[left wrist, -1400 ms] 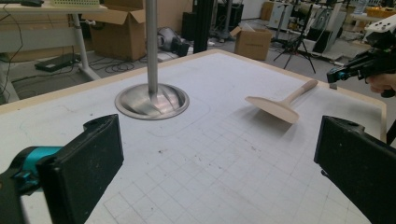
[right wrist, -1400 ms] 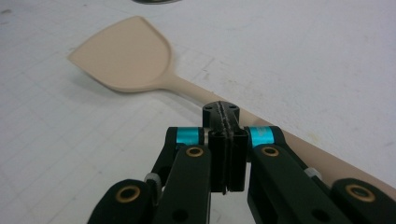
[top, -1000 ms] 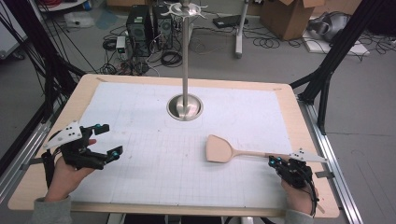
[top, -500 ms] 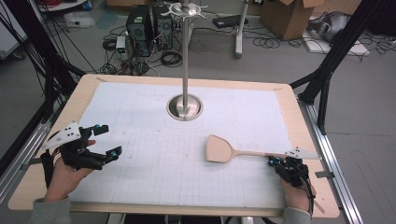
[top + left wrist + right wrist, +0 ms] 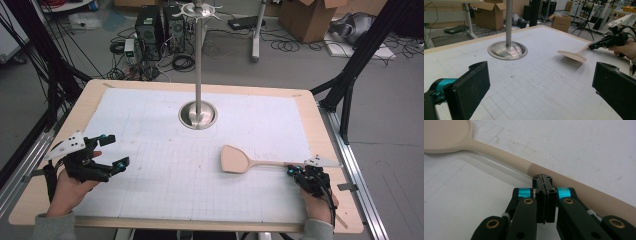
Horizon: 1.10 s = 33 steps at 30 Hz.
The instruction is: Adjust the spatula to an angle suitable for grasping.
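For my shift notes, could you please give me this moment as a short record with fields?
work surface: wooden table with a white gridded mat
spatula: pale, blade towards the centre, apparently raised; contact with the shut jaws unclear
right gripper: shut, at the handle
left gripper: open, nothing between its jaws
metal pole: upright on a round base behind the spatula

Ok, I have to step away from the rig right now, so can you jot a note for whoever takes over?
Left gripper: open, empty, over the table's left side.
Right gripper: jaws shut together, tips at the wooden spatula handle; no clear grip.
Spatula: on the white mat, right of the metal stand.
Done: right gripper is at the handle.
Left: probably grasp and move it.
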{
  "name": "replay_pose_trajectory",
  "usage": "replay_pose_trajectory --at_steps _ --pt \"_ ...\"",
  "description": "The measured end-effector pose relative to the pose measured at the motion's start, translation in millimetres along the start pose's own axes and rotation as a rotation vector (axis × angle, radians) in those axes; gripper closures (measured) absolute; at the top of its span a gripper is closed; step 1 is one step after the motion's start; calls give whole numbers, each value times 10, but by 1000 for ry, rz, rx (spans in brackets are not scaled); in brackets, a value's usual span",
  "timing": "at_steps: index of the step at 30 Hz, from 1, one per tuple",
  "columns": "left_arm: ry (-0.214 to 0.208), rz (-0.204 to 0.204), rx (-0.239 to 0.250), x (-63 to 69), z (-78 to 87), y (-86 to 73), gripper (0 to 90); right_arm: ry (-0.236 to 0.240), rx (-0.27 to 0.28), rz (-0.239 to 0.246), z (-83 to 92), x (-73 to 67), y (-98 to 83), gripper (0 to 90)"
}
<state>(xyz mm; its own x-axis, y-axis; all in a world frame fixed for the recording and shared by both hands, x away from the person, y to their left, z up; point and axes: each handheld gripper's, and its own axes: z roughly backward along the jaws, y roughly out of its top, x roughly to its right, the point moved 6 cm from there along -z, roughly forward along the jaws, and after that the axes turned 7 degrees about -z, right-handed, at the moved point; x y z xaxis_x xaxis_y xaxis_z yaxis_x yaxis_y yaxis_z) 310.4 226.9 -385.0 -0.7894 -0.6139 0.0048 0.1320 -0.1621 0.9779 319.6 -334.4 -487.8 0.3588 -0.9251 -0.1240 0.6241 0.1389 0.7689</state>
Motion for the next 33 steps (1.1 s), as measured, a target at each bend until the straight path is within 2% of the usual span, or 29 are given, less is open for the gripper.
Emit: replay_pose_trajectory --at_steps 10,22,23,24,26,29,33 --pt "6 5 -4 -5 2 -23 18 -14 -21 38 -51 40 77 900" --pt "4 16 -5 -15 1 -42 18 -21 -26 20 -151 86 173 900" --pt "5 12 -10 -21 -2 -51 18 -40 -33 47 -170 75 197 900" --pt "5 13 -12 -21 -4 -54 18 -38 -33 57 -180 55 205 900" --pt "5 18 -14 -18 -9 -62 18 -43 -25 59 -215 43 216 900" --pt "5 16 -16 -19 -4 -65 18 -31 -13 48 -248 65 239 900" --pt "7 22 -14 -26 -4 -73 18 -27 -33 40 -277 54 286 900"
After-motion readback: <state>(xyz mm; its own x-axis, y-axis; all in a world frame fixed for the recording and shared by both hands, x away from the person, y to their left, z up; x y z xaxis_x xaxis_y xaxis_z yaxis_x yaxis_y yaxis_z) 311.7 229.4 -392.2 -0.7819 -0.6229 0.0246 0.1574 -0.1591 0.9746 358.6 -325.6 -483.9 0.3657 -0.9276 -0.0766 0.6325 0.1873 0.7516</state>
